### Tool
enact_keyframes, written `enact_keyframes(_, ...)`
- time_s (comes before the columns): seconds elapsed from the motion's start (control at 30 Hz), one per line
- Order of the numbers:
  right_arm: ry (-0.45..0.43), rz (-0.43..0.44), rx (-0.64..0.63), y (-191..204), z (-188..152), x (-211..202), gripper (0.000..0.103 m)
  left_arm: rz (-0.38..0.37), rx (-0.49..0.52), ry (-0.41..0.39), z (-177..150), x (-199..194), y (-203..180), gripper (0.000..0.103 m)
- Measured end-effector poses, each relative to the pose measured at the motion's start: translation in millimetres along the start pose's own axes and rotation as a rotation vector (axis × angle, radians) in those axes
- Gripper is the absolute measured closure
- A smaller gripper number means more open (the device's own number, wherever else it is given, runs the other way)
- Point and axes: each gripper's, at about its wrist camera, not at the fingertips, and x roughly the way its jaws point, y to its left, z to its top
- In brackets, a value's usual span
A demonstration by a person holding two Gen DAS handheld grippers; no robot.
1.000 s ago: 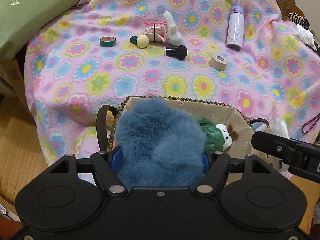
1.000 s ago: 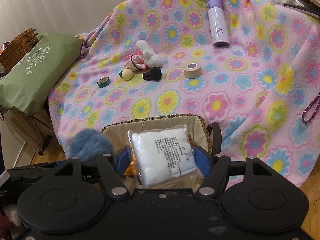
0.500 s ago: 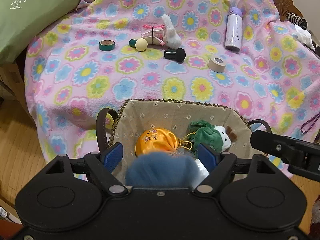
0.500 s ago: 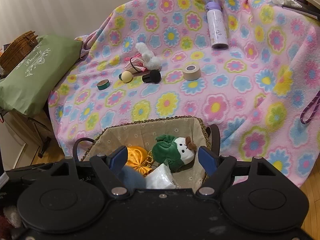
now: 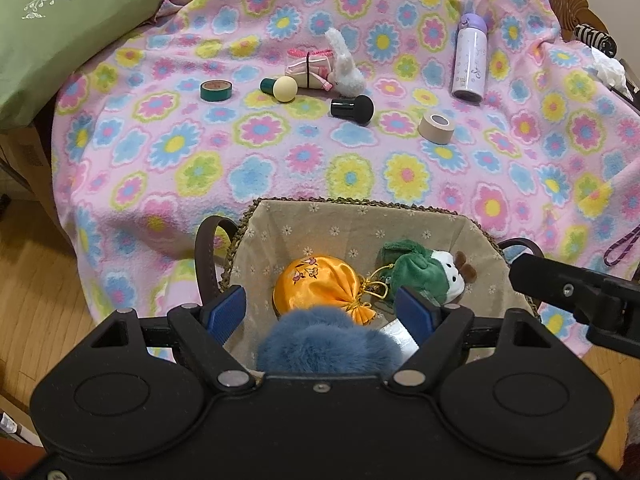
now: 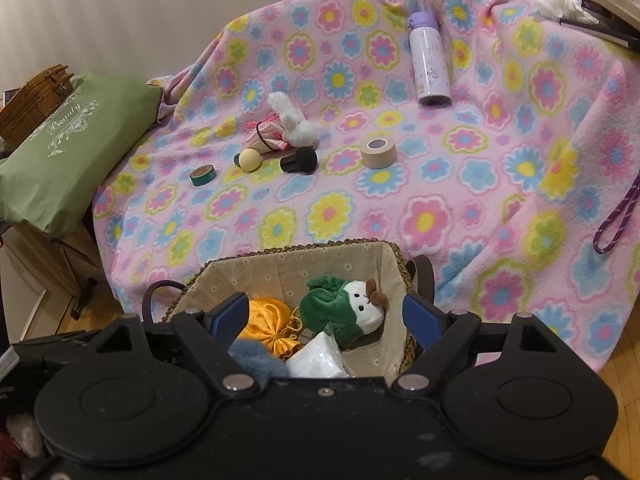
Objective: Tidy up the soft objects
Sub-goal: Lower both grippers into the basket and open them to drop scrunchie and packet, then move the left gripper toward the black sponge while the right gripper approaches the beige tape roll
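Two grippers hang over a lined basket [image 5: 360, 232] at the near edge of a flowered blanket [image 5: 280, 168]. The left gripper [image 5: 326, 312] has its jaws apart, having just been opening; a blue fur ball [image 5: 324, 344] lies below and between them, free of the blue pads [image 5: 226, 312]. The right gripper [image 6: 328, 318] has also just been opening its jaws, which stand wide with nothing gripped; a white packet [image 6: 318, 360] lies in the basket under them.

Inside the basket, the fur ball sits nearest, the packet just right of it. Beyond them lie an orange satin pouch [image 5: 320, 288] on the left and a green-and-white plush [image 5: 424, 272] on the right, side by side and touching.

Farther out on the blanket, well apart from the basket, sits a row of small items: a green tape roll [image 5: 216, 91] at left, a yellow-headed puff [image 5: 280, 89], a black brush [image 5: 353, 107] and a beige tape roll [image 5: 437, 128] at right. Just behind them, a white plush rabbit [image 5: 345, 68] lies against a pink bundle [image 5: 308, 68]. A lilac bottle [image 5: 470, 64] lies far right; a green pillow [image 5: 60, 32] rests at far left.
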Motion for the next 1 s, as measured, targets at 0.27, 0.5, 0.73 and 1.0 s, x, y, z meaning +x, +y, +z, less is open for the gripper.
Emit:
enact_keyframes(0.27,-0.030,0.001,-0.013,-1.1,1.8,-4.2,0.012,0.003,0.002,-0.006,0.3,-1.1,-0.2,0.025)
enact_keyframes(0.5,-0.057,0.000,-0.019,-2.1,3.8,-7.1,0.012,0.002,0.000,-0.025,2.2,-4.7,-0.5,0.025)
enact_keyframes(0.73,-0.128,0.027,-0.058,0.4,7.4,-16.1,0.014,-0.012,-0.010,-0.057,5.7,-8.2,3.0,0.025)
enact_keyframes(1.0,-0.208,0.077,-0.118,7.7,27.5,-16.9,0.011,-0.019,0.013,-0.121,21.9,-12.7,9.7,0.024)
